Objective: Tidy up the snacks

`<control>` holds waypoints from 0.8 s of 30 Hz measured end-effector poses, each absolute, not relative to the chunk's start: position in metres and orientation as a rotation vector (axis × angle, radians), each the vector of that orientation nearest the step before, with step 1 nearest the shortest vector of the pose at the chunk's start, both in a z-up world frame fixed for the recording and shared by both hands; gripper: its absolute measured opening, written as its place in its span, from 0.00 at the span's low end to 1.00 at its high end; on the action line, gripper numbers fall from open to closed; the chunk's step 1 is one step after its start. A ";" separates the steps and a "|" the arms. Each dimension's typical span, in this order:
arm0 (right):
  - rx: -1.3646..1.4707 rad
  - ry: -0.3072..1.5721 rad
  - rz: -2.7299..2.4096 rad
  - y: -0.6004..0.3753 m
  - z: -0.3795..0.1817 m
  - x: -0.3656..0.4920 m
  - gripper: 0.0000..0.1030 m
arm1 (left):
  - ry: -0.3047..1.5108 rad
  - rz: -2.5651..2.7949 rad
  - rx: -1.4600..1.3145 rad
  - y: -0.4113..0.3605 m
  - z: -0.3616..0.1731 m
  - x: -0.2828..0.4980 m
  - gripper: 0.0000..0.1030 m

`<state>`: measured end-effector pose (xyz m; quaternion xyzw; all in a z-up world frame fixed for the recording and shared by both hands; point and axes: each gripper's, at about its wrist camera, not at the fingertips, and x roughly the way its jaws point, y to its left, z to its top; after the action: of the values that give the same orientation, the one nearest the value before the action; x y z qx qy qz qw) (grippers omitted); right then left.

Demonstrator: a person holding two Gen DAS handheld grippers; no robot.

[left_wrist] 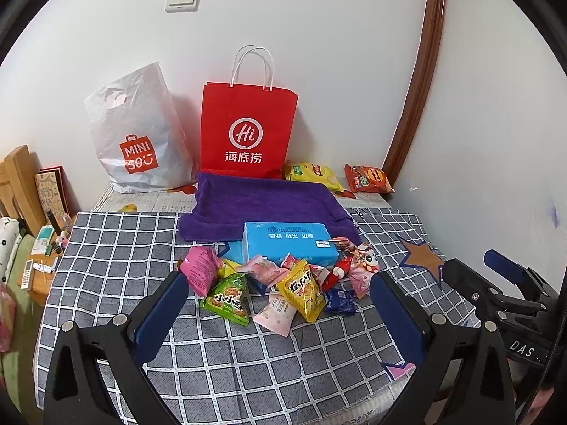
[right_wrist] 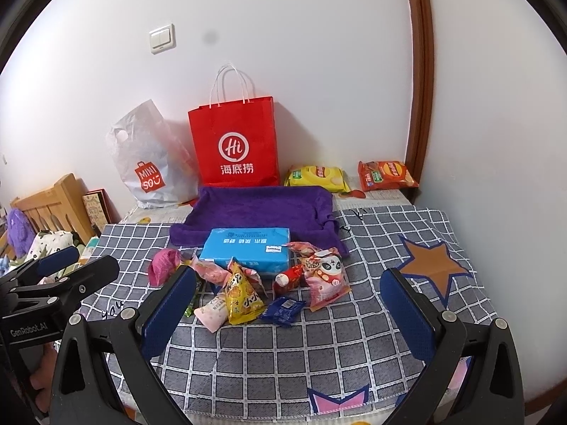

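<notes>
- Plastic-wrapped snacks (left_wrist: 283,283) lie in a loose pile on the checked cloth (left_wrist: 248,361), just in front of the blue pack (left_wrist: 288,244) and the purple towel (left_wrist: 262,205).
- Two larger packets, yellow (left_wrist: 313,174) and orange (left_wrist: 368,178), lie apart from the pile at the wall, right of the red bag (left_wrist: 248,129). A white bag (left_wrist: 141,141) stands left of the red one.
- My left gripper (left_wrist: 280,304) has its jaws spread wide and holds nothing. The pile sits straight ahead, centred between the fingers.
- My right gripper (right_wrist: 288,304) is likewise spread and empty. From it the pile lies ahead and slightly left of centre.
- Both grippers hover short of the pile, neither touching a packet. I judge no snack has been sorted yet.
- Nearest items: the green packet (left_wrist: 228,297) and yellow pouch (left_wrist: 301,290) are closest to the left gripper; the navy packet (right_wrist: 283,310) is closest to the right.
- Key relation: the yellow pouch's long axis runs roughly toward me in the left view, so the left jaws would close across its narrow width without turning.
- Risk, as I judge it: packets overlap, so a grasp may drag a neighbour.
</notes>
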<state>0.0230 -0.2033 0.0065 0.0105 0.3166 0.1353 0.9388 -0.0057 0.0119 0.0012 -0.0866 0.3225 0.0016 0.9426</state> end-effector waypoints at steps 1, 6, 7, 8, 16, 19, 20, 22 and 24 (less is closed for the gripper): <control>0.024 0.649 0.279 -0.203 0.006 0.024 1.00 | 0.658 0.002 -0.174 0.012 0.001 -0.004 0.99; 0.014 0.662 0.285 -0.202 -0.004 0.034 1.00 | 0.663 -0.002 -0.166 0.014 -0.005 0.003 0.99; 0.009 0.664 0.279 -0.203 -0.007 0.036 1.00 | 0.663 -0.002 -0.164 0.015 -0.007 0.005 0.99; 0.005 0.667 0.274 -0.203 -0.010 0.038 1.00 | 0.665 0.002 -0.161 0.016 -0.010 0.007 0.99; 0.035 0.733 0.213 -0.226 -0.044 0.074 0.99 | 0.713 0.036 -0.156 0.028 -0.035 0.030 0.99; 0.050 0.767 0.197 -0.234 -0.060 0.087 0.95 | 0.735 0.051 -0.142 0.030 -0.046 0.039 0.99; 0.034 0.790 0.197 -0.235 -0.068 0.094 0.93 | 0.742 0.056 -0.140 0.031 -0.049 0.042 0.99; -0.001 0.815 0.194 -0.235 -0.082 0.101 0.89 | 0.765 0.067 -0.143 0.035 -0.057 0.049 0.99; -0.025 0.823 0.193 -0.233 -0.095 0.107 0.89 | 0.779 0.072 -0.153 0.039 -0.065 0.055 0.95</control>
<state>0.1072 -0.2335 -0.0953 -0.0121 0.3993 0.0934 0.9120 0.0549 0.0390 -0.0646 -0.0747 0.3793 0.0350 0.9216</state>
